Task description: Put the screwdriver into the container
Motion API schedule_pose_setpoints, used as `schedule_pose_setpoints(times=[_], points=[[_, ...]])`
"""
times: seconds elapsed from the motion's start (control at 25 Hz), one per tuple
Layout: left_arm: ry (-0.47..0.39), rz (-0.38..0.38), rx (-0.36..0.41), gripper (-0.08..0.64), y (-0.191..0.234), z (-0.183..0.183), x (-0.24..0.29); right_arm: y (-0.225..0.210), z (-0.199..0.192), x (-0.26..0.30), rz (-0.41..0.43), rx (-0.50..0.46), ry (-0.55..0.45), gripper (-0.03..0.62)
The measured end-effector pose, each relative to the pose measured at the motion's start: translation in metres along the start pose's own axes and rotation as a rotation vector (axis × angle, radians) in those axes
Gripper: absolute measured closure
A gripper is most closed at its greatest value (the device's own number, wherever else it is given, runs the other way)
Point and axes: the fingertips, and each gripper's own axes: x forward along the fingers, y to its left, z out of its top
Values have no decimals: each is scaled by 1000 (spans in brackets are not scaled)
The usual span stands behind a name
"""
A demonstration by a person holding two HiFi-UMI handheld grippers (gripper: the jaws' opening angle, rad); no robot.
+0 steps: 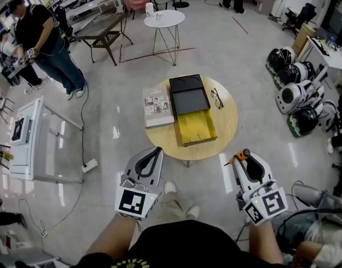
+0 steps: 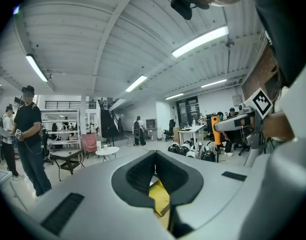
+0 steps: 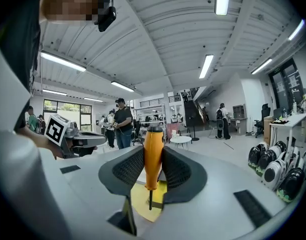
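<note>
An orange-handled screwdriver (image 3: 153,156) stands upright between the pads of my right gripper (image 3: 153,153), which is shut on its handle with the dark shaft pointing down. In the head view the right gripper (image 1: 241,157) holds the screwdriver (image 1: 244,154) off the table's near right edge. The container is a black box (image 1: 188,94) with an open yellow drawer (image 1: 197,127) on the round wooden table (image 1: 227,128). A bit of yellow drawer (image 2: 160,196) shows below the left gripper (image 2: 155,156), whose jaws meet at the tips with nothing between them. The left gripper (image 1: 156,151) hovers at the table's near left edge.
A book (image 1: 158,107) lies left of the box and a pair of glasses (image 1: 217,98) right of it. A white side table (image 1: 164,19) stands beyond. Helmet-like gear (image 1: 296,96) sits on the floor at right, a white desk (image 1: 31,144) at left, where people (image 1: 45,38) stand.
</note>
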Motion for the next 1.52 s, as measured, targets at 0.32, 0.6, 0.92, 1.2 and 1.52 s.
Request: schedule_pose_setpoints(times=[0.32, 0.6, 0.92, 1.2, 1.52], points=[[-42, -27, 5, 541, 30, 14, 31, -5, 12, 29, -25, -5, -3, 468], [-48, -28, 7, 541, 61, 23, 49, -12, 29, 60, -38, -14, -17, 468], [-47, -34, 19, 541, 95, 25, 65, -12, 39, 98, -37, -12, -17, 468], [-46, -40, 10, 541, 118, 22, 77, -11, 42, 121, -42, -8, -7, 468], [-56, -67, 13, 541, 145, 19, 89, -7, 47, 145, -69, -8, -14, 468]])
